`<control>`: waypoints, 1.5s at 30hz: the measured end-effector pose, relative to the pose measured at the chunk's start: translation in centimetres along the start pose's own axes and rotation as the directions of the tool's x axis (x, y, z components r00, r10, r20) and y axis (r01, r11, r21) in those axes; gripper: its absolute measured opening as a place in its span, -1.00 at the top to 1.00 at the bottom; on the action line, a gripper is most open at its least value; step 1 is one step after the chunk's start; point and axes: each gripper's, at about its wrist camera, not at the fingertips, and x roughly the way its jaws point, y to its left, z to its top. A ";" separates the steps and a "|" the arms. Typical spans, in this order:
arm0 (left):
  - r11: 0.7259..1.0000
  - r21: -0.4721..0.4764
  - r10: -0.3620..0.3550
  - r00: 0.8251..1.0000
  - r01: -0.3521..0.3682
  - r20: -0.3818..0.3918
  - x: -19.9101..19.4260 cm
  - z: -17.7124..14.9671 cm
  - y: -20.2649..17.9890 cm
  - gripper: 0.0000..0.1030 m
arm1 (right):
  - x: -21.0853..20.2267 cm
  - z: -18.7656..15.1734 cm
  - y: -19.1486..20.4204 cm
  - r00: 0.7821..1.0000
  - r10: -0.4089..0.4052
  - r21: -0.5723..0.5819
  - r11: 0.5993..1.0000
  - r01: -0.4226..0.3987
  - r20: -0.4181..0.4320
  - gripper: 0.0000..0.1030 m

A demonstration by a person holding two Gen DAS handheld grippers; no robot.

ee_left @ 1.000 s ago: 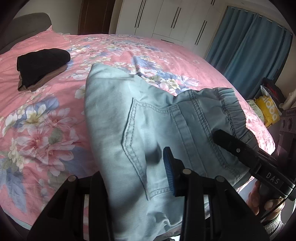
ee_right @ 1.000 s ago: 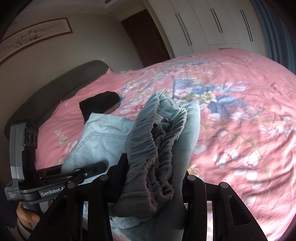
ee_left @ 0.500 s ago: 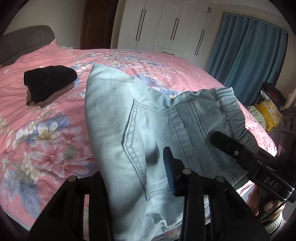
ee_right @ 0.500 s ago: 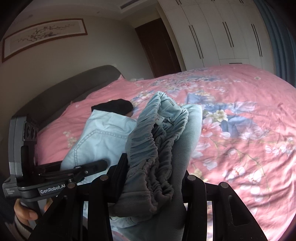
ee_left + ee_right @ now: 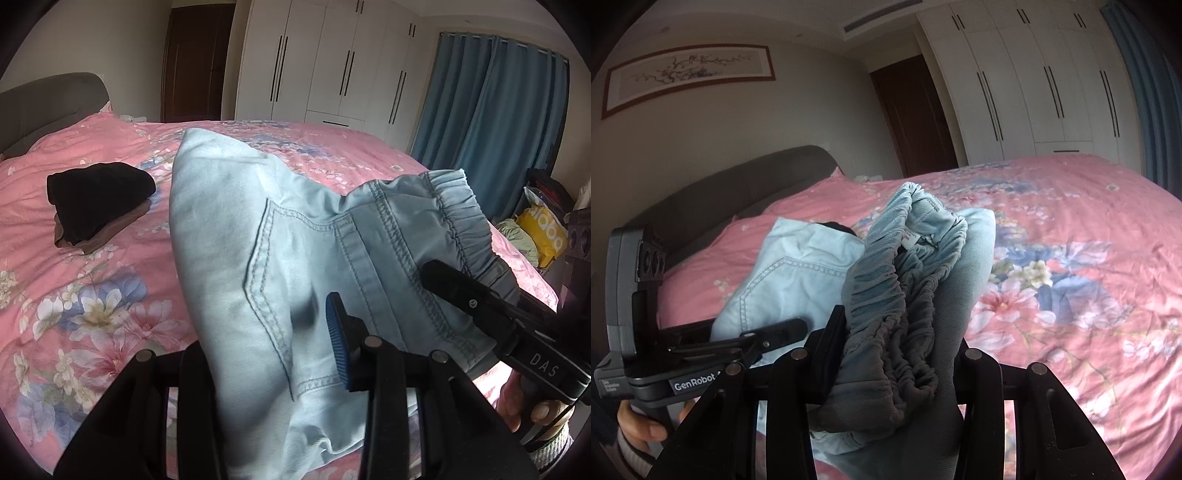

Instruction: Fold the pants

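Note:
The folded light-blue denim pants [image 5: 258,266] are held up above the pink floral bed [image 5: 74,280]. My left gripper [image 5: 273,354] is shut on the folded side of the pants, with its blue pad [image 5: 338,343] against the cloth by the back pocket. My right gripper [image 5: 897,354] is shut on the bunched elastic waistband [image 5: 897,295], which fills the right wrist view. The right gripper also shows in the left wrist view [image 5: 491,314], and the left gripper shows in the right wrist view [image 5: 768,336].
A folded black and brown garment [image 5: 96,199] lies on the bed to the left. A grey headboard [image 5: 738,184] stands behind it. White wardrobes [image 5: 332,62] and blue curtains [image 5: 491,107] stand beyond the bed. Bags [image 5: 543,229] sit by the bed's right side.
Both grippers have lifted with the pants in them. The cameras now look more level, so the bed has dropped lower in both views. Both grips are unchanged.

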 end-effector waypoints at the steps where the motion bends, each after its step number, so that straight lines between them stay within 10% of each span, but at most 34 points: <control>1: 1.000 0.001 0.001 1.000 -0.001 0.000 0.2 0.2 0.0 0.30 | 0.2 0.2 -0.1 1.000 -0.001 -0.001 1.000 0.001 0.001 0.15; 45: 0.999 -0.003 0.053 0.989 -0.054 -0.135 12.6 2.1 4.6 0.30 | 10.8 0.7 -3.1 0.993 -0.013 0.075 0.997 0.022 -0.117 0.15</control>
